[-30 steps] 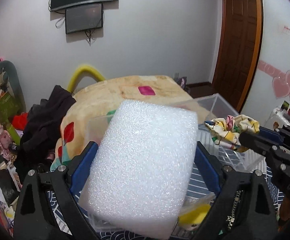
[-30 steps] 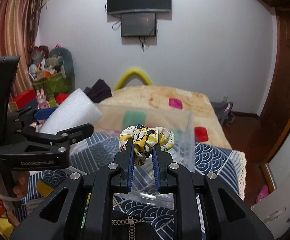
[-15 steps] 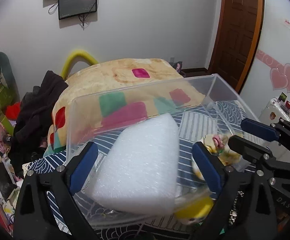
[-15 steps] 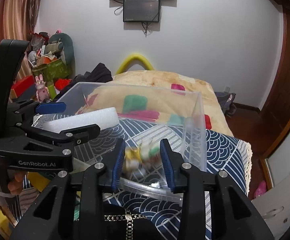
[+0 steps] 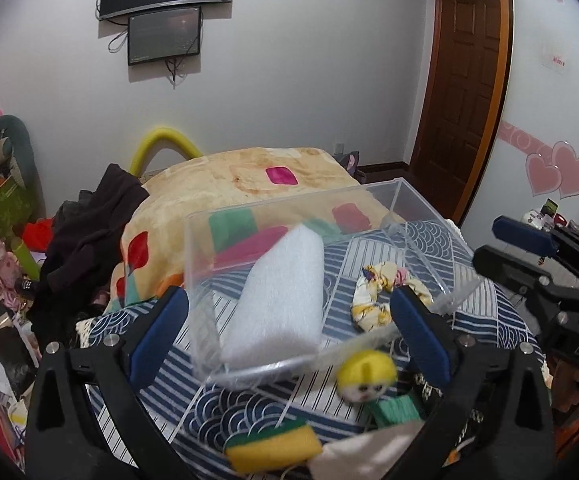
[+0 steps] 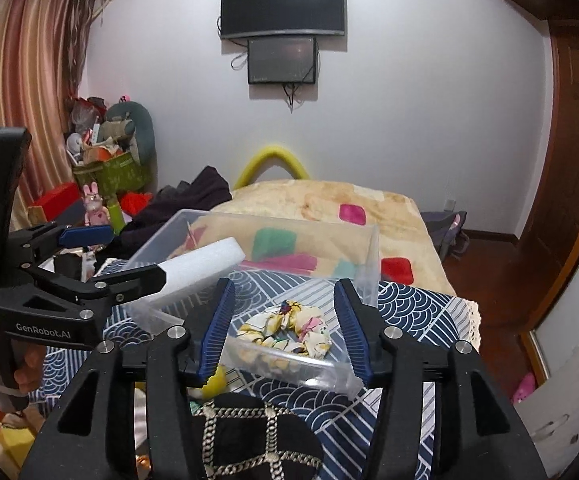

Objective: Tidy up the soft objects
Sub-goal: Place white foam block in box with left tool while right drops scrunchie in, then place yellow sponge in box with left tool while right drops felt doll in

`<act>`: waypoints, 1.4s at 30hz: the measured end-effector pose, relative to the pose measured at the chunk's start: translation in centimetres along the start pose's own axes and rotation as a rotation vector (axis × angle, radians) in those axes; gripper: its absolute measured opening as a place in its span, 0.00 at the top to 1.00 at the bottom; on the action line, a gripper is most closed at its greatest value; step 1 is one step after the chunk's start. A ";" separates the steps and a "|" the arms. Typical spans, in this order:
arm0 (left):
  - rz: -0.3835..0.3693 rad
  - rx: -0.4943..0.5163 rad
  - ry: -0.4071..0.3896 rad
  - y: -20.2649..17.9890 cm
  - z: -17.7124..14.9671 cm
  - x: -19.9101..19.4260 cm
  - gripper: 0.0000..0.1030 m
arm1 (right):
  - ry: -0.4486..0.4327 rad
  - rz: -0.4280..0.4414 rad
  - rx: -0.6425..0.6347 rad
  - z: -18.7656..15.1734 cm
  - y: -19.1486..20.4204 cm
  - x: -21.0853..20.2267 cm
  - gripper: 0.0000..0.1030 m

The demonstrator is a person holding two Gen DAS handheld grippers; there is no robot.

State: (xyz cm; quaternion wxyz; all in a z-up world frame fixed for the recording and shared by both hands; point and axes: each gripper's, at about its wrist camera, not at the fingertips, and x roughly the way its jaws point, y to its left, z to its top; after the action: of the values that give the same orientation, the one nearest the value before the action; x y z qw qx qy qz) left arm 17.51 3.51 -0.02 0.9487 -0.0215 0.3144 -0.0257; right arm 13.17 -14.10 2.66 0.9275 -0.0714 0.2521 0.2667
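A clear plastic bin [image 5: 277, 204] [image 6: 369, 264] stands on the blue patterned cloth. A white foam block [image 5: 277, 300] [image 6: 205, 264] lies tilted inside it at the left. A floral scrunchie [image 5: 373, 300] [image 6: 285, 332] lies inside at the right. My left gripper [image 5: 289, 336] is open and empty, just in front of the bin. My right gripper [image 6: 281, 332] is open and empty, at the bin's near right side. The right gripper also shows at the right edge of the left wrist view [image 5: 529, 252].
In front of the bin lie a yellow round plush [image 5: 365, 372], a yellow-green sponge [image 5: 273, 448] and a green piece [image 5: 397, 408]. A bed with a patterned blanket [image 5: 249, 176] and dark clothes [image 5: 89, 232] lie behind. A black chain bag [image 6: 257, 440] is below my right gripper.
My left gripper opened and let the foam block into the bin. My right gripper opened and dropped the scrunchie into the bin. Both grippers drew back.
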 end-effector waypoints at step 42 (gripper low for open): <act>-0.156 -0.080 0.168 3.6 -11.2 1.1 0.35 | 0.317 0.109 -0.105 -5.5 6.3 7.5 0.61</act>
State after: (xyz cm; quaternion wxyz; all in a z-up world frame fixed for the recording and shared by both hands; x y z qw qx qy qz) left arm 11.79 6.78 -9.84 0.9125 -0.0815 0.3910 -0.0884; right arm 12.97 -6.83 -5.89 0.8553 -0.1469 0.3845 0.3147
